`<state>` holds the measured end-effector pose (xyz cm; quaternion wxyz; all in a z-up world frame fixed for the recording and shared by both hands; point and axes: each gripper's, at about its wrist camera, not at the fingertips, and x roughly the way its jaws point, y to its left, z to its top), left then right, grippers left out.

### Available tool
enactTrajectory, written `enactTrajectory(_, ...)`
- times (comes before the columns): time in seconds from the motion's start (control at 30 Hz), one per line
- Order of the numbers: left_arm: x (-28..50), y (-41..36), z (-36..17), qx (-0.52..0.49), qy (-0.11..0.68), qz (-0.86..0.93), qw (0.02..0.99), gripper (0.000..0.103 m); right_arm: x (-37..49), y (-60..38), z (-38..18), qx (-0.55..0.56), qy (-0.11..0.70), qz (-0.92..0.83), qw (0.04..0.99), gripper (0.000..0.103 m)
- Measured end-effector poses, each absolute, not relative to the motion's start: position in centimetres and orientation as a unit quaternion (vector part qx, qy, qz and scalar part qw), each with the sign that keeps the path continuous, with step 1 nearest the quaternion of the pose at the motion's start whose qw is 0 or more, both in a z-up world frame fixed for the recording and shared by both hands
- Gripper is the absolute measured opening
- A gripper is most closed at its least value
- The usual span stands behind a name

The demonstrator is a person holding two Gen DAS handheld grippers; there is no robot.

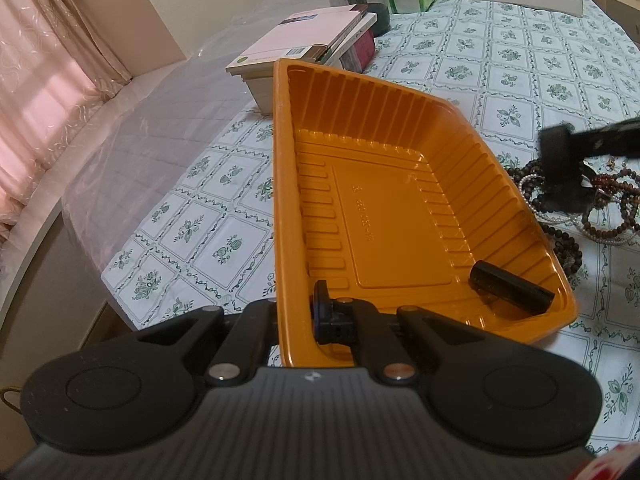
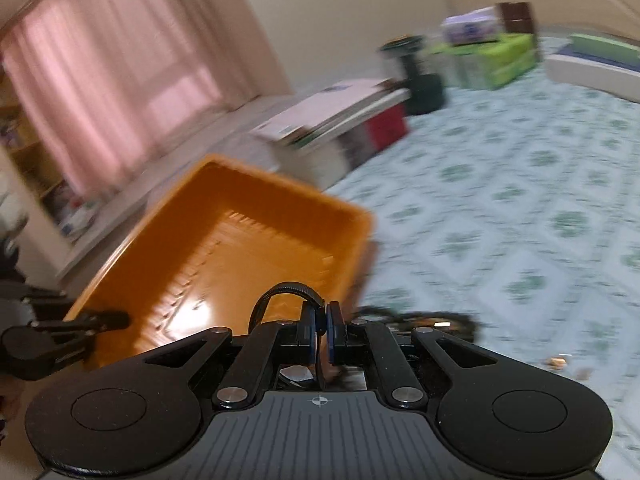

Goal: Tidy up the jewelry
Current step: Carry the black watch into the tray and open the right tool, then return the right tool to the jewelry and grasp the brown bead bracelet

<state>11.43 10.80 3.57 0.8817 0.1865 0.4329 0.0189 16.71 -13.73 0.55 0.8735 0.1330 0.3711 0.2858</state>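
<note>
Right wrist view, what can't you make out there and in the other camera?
- Right wrist view: all blurred by motion. A thin black loop sits in the right gripper; bracelet or strap, cannot tell.
- Right wrist view: the jewelry pile is smeared and partly behind the gripper.
- Left wrist view: the frame's right edge cuts off the pile, and the blurred right gripper covers part.
- Left wrist view: raised lettering on the orange tray is too small to read.
</note>
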Motion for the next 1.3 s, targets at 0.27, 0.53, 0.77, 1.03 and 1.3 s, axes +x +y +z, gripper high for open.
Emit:
enactTrajectory(0.27,11.5,10.9,3.5,0.186,0.433,0.018,0.882,0.002,17.6,-9.7,-1.6,0.137,0.409,0.318,0.845,0.005)
enactTrajectory(0.53,11.7,10.9,3.4,0.184,0.433,0.017,0.882,0.002,17.4,-9.6,-2.1,0.158,0.426,0.328,0.829,0.022)
enactTrajectory(0.77,11.5,11.0,3.3,0.178,0.435,0.017,0.882,0.002,16.2,-12.9,-1.5,0.162,0.394,0.292,0.856,0.034)
enactTrajectory(1.03,11.4,10.9,3.2,0.178,0.435,0.016,0.883,0.002,12.9,-19.8,-2.5,0.102,0.358,0.175,0.911,0.039)
enactTrajectory(1.3,11.4,10.9,3.2,0.179,0.435,0.017,0.882,0.002,10.3,-25.5,-4.9,0.07,0.37,0.085,0.922,0.039)
